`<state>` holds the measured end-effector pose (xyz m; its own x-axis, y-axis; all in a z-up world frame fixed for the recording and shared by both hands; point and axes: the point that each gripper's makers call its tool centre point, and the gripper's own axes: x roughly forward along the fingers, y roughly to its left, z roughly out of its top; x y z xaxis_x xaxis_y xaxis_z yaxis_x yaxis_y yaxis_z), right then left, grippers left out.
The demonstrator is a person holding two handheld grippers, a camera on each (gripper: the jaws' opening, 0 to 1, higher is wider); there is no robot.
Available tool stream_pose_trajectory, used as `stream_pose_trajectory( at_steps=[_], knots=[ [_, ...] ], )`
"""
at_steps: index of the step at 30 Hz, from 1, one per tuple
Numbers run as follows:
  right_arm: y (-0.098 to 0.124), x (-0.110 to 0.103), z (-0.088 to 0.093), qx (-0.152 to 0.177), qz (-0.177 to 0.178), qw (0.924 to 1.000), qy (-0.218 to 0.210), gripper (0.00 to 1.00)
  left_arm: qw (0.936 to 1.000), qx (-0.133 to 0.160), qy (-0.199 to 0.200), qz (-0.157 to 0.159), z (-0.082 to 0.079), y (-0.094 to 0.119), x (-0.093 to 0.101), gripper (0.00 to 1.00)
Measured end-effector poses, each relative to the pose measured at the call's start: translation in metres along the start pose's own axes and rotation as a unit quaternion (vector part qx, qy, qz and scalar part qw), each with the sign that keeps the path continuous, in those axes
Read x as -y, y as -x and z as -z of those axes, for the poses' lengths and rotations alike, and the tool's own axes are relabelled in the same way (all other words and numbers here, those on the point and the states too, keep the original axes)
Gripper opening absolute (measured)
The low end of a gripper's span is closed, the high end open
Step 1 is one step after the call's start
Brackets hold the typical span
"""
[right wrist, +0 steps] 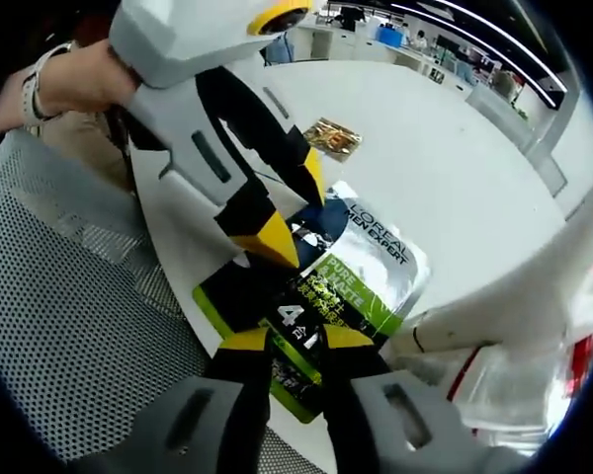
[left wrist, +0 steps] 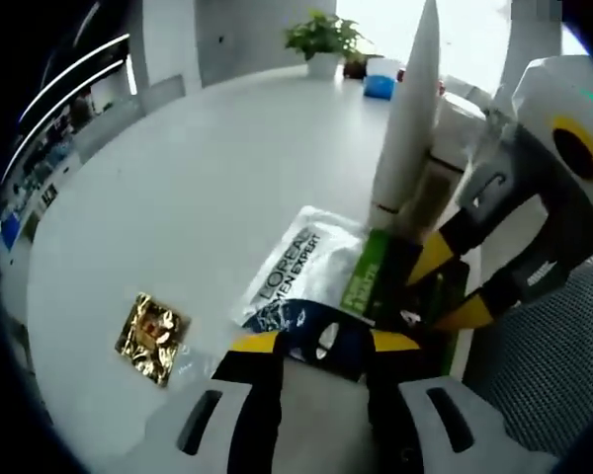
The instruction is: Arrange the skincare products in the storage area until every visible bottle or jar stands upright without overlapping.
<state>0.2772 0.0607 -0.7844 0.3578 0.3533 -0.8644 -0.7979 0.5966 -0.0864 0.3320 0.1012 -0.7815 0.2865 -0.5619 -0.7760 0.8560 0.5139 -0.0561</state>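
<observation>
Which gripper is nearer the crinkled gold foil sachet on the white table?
Left. The left gripper sits just beside the gold foil sachet; the right gripper is farther away, across the L'Oréal packet.

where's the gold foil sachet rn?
The gold foil sachet lies flat on the white table, apart from the L'Oreal packet; in the right gripper view it sits beyond that packet.

The sachet's (right wrist: 321, 286) lower edge is hidden behind both tongs, possibly pinched.
</observation>
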Motion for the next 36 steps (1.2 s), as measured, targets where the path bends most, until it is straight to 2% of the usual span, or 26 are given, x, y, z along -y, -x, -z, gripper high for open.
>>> stream_pose_trajectory(
  at_steps=[14, 18, 22, 36],
  knots=[
    [-0.002, 0.004, -0.003, 0.002, 0.007, 1.0000, 0.000, 0.19, 0.9999, 0.006, 0.008, -0.005, -0.004, -0.002, -0.006, 0.31],
    [-0.002, 0.004, -0.003, 0.001, 0.006, 1.0000, 0.001, 0.19, 0.9999, 0.011, -0.001, -0.004, -0.006, 0.000, -0.006, 0.31],
    [-0.002, 0.003, -0.003, 0.001, 0.005, 1.0000, 0.002, 0.19, 0.9995, 0.028, 0.013, -0.005, -0.012, 0.009, -0.007, 0.32],
    [-0.002, 0.004, -0.004, 0.000, 0.000, 1.0000, -0.006, 0.19, 0.9985, 0.048, 0.027, -0.002, -0.018, 0.039, 0.007, 0.39]
  ],
)
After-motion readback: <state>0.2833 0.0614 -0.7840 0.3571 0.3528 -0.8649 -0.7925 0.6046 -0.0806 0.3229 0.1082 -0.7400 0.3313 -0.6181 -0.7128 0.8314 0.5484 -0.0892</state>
